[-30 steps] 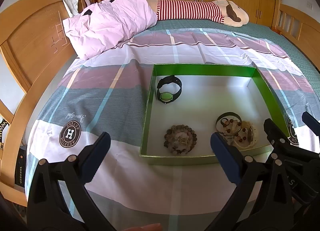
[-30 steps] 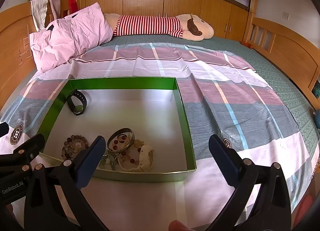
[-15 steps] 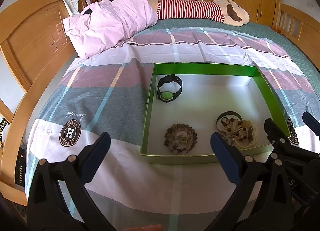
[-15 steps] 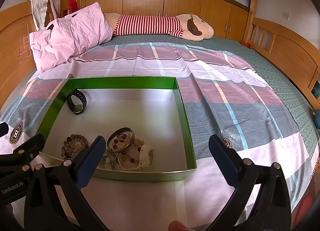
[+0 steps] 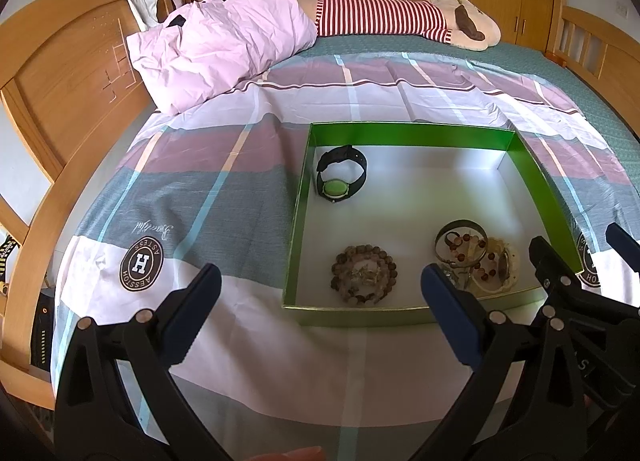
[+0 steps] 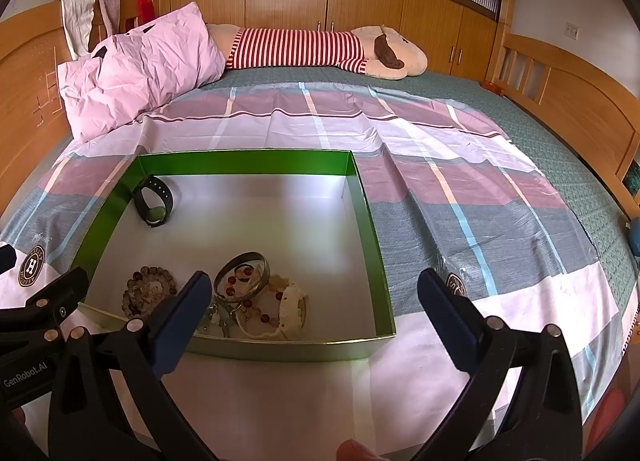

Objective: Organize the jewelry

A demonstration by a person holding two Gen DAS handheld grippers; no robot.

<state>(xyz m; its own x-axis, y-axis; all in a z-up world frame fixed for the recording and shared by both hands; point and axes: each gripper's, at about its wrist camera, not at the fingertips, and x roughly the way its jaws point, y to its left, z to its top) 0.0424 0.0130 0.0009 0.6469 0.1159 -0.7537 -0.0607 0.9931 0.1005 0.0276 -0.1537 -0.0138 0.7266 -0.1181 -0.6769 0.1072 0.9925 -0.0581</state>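
Both jaws wide open, empty, short of the green tray's (image 5: pixel 296 221) near rim.

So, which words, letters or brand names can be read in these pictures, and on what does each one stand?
"GenRobot.AI": white print on the left tool's black body.
"H": centre of the round dark badge on the bed sheet; the ring text around it reads upside down, roughly "AESSTOH".
Cursive word above that badge: upside down, not readable.
Second badge right of the green box: partly hidden, unreadable.
"S": partial white letter on the right tool's body.
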